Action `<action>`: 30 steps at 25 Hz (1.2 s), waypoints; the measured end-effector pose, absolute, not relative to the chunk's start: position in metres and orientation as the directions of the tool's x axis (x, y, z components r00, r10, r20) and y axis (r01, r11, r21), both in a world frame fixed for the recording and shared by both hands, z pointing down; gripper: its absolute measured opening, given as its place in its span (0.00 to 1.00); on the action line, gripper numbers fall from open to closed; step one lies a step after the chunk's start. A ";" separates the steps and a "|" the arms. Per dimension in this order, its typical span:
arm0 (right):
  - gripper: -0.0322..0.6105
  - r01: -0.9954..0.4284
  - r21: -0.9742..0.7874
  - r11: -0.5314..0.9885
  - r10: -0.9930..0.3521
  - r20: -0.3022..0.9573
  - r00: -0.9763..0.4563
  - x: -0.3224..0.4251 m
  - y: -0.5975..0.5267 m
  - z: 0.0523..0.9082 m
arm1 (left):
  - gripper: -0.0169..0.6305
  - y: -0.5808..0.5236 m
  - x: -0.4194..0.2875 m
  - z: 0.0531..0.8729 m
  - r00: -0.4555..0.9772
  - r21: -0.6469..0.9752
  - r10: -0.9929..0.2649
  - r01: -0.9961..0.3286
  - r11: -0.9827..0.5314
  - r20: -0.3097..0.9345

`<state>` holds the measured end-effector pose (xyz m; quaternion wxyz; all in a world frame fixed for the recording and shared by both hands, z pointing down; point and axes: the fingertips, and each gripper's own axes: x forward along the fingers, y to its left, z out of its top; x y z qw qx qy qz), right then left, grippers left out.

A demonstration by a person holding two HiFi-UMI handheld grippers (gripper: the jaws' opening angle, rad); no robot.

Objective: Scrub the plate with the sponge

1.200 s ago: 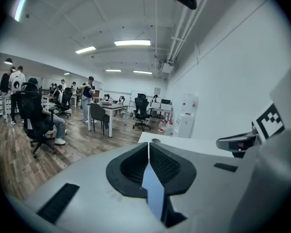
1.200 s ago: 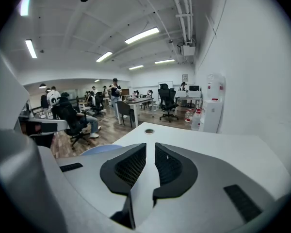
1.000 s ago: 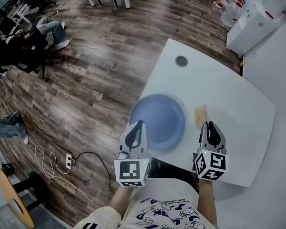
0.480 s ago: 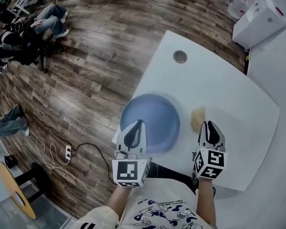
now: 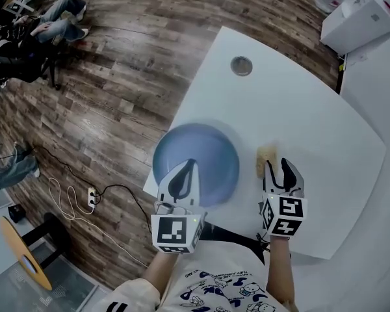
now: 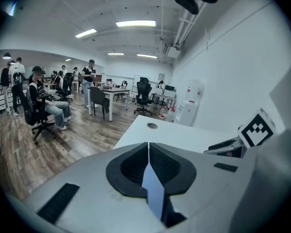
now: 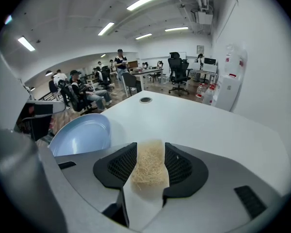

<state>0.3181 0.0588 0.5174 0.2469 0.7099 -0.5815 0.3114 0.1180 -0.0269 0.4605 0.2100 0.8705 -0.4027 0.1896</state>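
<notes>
Now right gripper [image 7: 150, 148] just opened, sponge [image 7: 149, 170] between jaws

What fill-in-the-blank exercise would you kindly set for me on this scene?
The left gripper, jaws together, hangs over the blue ___.
The right gripper, its jaws just opened, has the ___ between them.
Both items lie on the white ___.
Missing words: plate; sponge; table.

Shirt [image 5: 226, 286] print lettering too small; nothing else legible.
</notes>
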 end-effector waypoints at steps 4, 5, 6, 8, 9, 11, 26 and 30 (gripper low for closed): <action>0.29 -0.985 -0.001 -0.170 -0.651 0.751 0.112 0.318 0.057 0.528 | 0.05 -0.028 0.122 0.467 0.598 0.219 -0.614 -0.785 -0.580 0.515; 0.29 -0.986 0.000 -0.166 -0.646 0.756 0.109 0.318 0.056 0.530 | 0.05 -0.028 0.122 0.468 0.596 0.221 -0.613 -0.786 -0.578 0.519; 0.29 -0.987 -0.001 -0.162 -0.641 0.760 0.105 0.317 0.056 0.534 | 0.05 -0.028 0.123 0.471 0.595 0.222 -0.611 -0.787 -0.576 0.522; 0.29 -0.988 -0.003 -0.154 -0.634 0.767 0.096 0.316 0.057 0.539 | 0.05 -0.025 0.123 0.475 0.593 0.225 -0.608 -0.788 -0.574 0.528; 0.29 -0.989 -0.002 -0.148 -0.630 0.771 0.093 0.315 0.058 0.542 | 0.05 -0.024 0.122 0.476 0.592 0.226 -0.607 -0.789 -0.572 0.531; 0.29 -0.990 0.006 -0.139 -0.622 0.778 0.092 0.314 0.059 0.546 | 0.05 -0.023 0.122 0.478 0.588 0.227 -0.607 -0.792 -0.567 0.535; 0.29 -0.993 0.021 -0.117 -0.589 0.804 0.087 0.314 0.060 0.568 | 0.05 -0.024 0.117 0.492 0.560 0.235 -0.606 -0.813 -0.532 0.564; 0.29 -0.993 0.013 -0.119 -0.588 0.805 0.081 0.313 0.061 0.569 | 0.05 -0.023 0.115 0.492 0.556 0.239 -0.608 -0.817 -0.524 0.567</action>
